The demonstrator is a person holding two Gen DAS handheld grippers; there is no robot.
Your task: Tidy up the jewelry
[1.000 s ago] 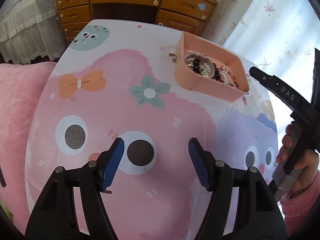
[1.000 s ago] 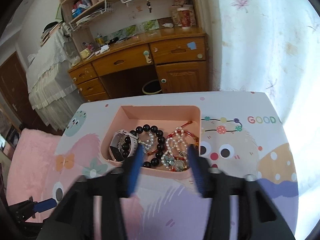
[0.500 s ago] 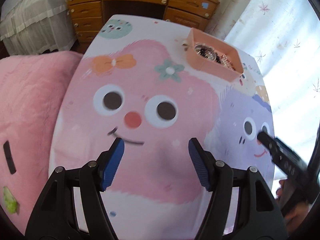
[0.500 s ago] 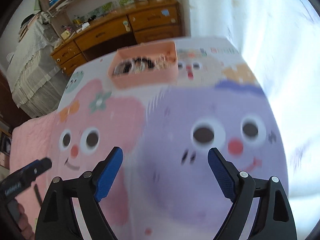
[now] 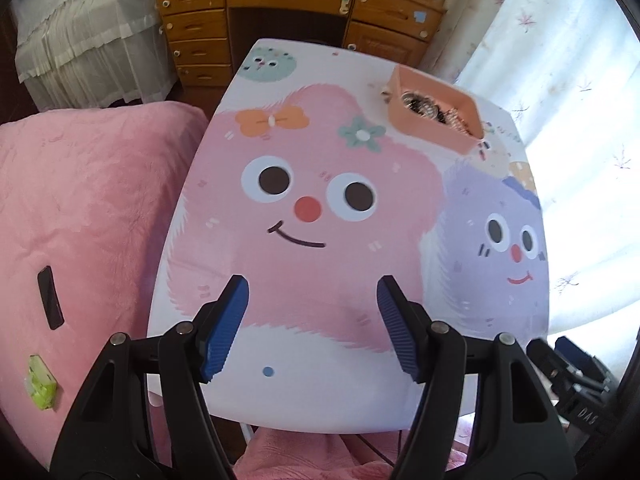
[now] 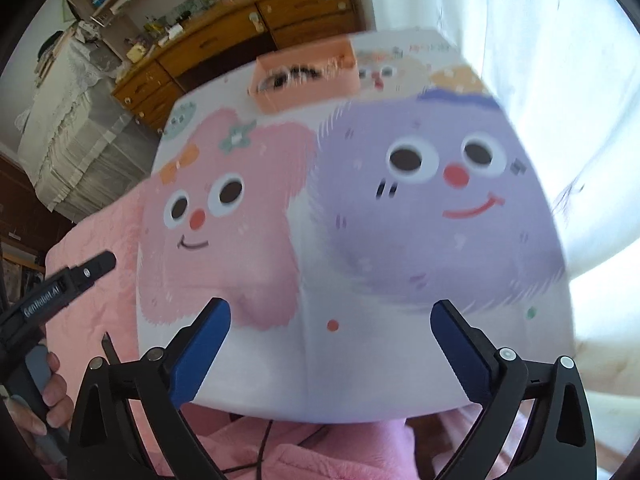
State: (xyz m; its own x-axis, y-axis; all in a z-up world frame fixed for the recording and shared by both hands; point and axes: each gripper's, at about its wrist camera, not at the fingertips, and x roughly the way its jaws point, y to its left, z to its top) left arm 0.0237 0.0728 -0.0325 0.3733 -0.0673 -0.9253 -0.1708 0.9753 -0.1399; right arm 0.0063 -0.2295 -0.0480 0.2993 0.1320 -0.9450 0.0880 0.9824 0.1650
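Note:
A pink tray (image 5: 430, 126) holding bead bracelets and a watch stands at the far right of the cartoon-print table (image 5: 320, 380). It also shows, blurred, in the right wrist view (image 6: 304, 94). My left gripper (image 5: 313, 326) is open and empty, over the table's near edge, far from the tray. My right gripper (image 6: 330, 352) is open wide and empty, also at the near edge. The right tool shows at the left view's lower right (image 5: 576, 384). The left tool and the hand show at the right view's left (image 6: 52, 292).
A pink blanket (image 5: 80, 208) lies left of the table with a dark phone (image 5: 50, 298) and a green packet (image 5: 40, 386) on it. A wooden desk with drawers (image 5: 288, 4) stands beyond the table. White curtains (image 5: 568, 80) hang on the right.
Both grippers have pulled back from the tray toward the table's near edge. The tray now looks smaller and farther. The right gripper stands wider open than a second ago.

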